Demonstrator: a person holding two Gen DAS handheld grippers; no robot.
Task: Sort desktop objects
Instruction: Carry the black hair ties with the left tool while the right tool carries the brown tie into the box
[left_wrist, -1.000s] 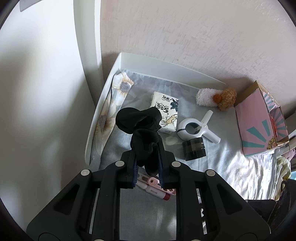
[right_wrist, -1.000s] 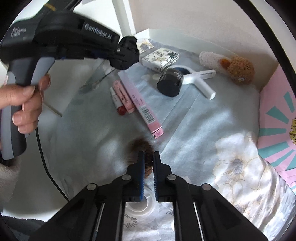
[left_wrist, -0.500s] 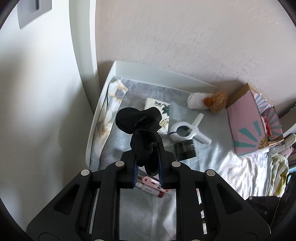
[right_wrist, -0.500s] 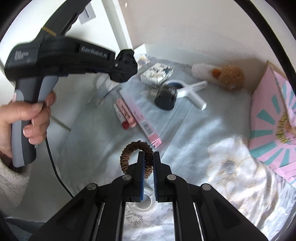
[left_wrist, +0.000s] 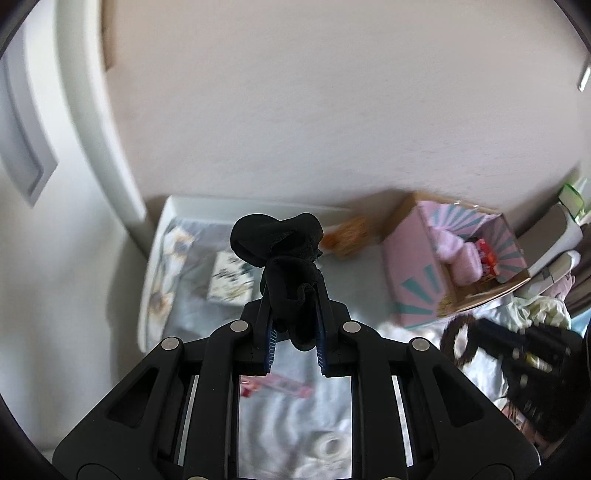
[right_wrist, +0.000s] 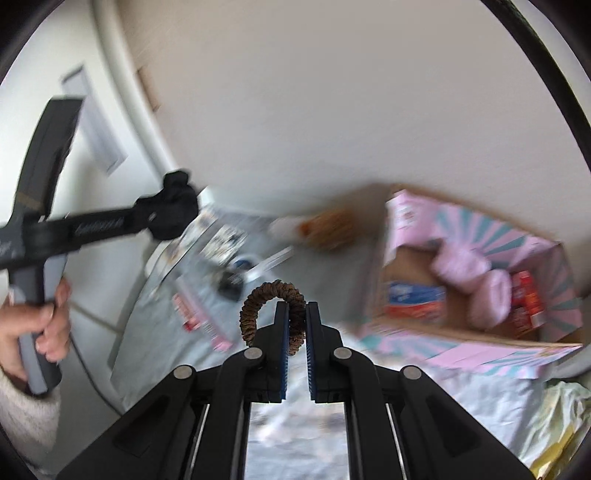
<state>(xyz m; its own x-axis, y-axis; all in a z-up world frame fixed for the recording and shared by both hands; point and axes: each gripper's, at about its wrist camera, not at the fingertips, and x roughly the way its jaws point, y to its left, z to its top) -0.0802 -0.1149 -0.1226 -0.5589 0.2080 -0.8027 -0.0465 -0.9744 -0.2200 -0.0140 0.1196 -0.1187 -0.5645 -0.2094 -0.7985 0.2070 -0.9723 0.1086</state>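
Above a table (left_wrist: 295, 417) draped in pale floral cloth, I hold a claw in each hand, and each carries something soft. My left claw (left_wrist: 294, 308) is nearly closed, squeezing a bunched black fabric piece (left_wrist: 280, 243); whether it is a sock or a cloth scrunchie I cannot tell. Most of it bulges out past the tips, so the grip is only on its lower fold. My right claw (right_wrist: 296, 321) is closed as tight as it goes on a brown ruffled hair tie (right_wrist: 258, 302), pinching one side so the ring stands up to the left of the tips.

Far right on the table sits an open pink and teal cardboard box (right_wrist: 480, 343), tipped so its mouth faces me. Inside are pale pink fluffy items (right_wrist: 469, 280) and some red and blue packets (right_wrist: 413, 299). I judge it to be the sorting bin, and both soft pieces look bound for it.

Left behind on the cloth are a patterned tissue pack (left_wrist: 229, 277), a pink tube (left_wrist: 280, 384), a roll of tape (left_wrist: 328, 446) near me, and a fuzzy orange and white toy (right_wrist: 317, 225) by the far wall. Everything is blurred.
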